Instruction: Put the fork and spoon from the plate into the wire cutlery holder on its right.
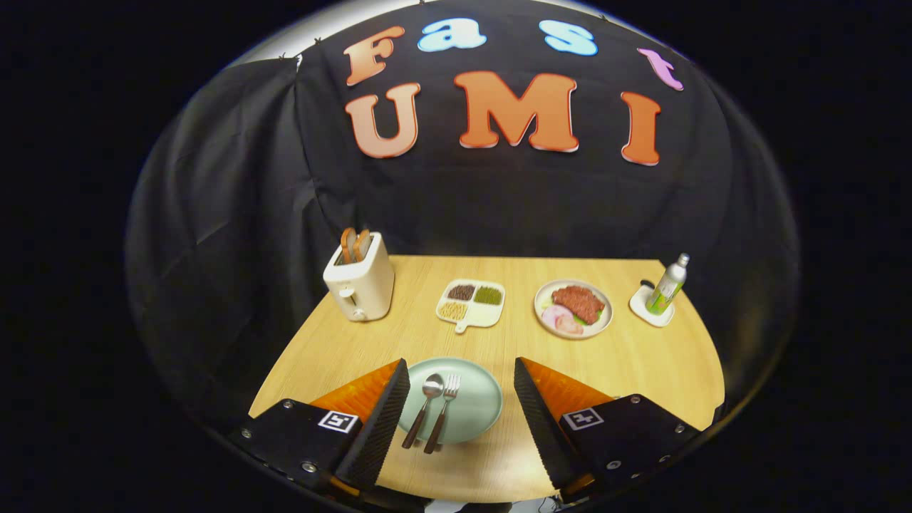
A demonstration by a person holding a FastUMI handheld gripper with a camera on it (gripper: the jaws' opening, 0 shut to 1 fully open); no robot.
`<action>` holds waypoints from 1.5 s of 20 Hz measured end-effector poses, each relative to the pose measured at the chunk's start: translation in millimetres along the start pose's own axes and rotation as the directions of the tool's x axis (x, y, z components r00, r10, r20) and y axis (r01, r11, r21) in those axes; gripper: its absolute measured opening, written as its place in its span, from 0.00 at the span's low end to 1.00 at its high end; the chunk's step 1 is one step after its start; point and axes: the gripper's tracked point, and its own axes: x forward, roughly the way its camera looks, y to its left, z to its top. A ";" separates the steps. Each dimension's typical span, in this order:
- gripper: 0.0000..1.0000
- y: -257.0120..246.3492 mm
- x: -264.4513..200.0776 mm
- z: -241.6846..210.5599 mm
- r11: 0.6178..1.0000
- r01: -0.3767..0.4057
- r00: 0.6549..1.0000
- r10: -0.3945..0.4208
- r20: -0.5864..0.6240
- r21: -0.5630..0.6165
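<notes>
A pale green plate (pixel 477 410) lies on the wooden table between my two fingers. On its left part rest a spoon (pixel 425 406) and a fork (pixel 444 410), side by side, heads pointing away from me and dark brown handles reaching over the near rim. My gripper (pixel 461 374) hangs above the table with its fingers wide apart and nothing between them. The left finger (pixel 377 420) partly covers the plate's left edge. The right finger (pixel 541 420) stands to the right of the plate.
Beyond the plate stand a cream toaster (pixel 360 285) with toast at the far left, a divided dish (pixel 472 303) of beans, a plate of meat (pixel 573 308), and a green-white bottle (pixel 668 286) on a white coaster at the far right. Black cloth walls surround the table.
</notes>
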 end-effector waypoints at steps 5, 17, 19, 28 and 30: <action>0.89 15.0 42.0 -66.8 1.000 -0.011 0.968 0.012 -0.249 0.008; 0.72 16.5 103.3 -170.1 0.998 0.026 0.843 -0.051 -0.535 -0.053; 0.66 18.1 109.7 -179.2 0.999 0.027 0.827 -0.048 -0.561 -0.046; 0.16 10.3 127.6 -192.6 0.996 0.078 0.785 -0.092 -0.613 -0.050; 0.11 12.4 129.5 -193.3 0.996 0.071 0.784 -0.087 -0.615 -0.050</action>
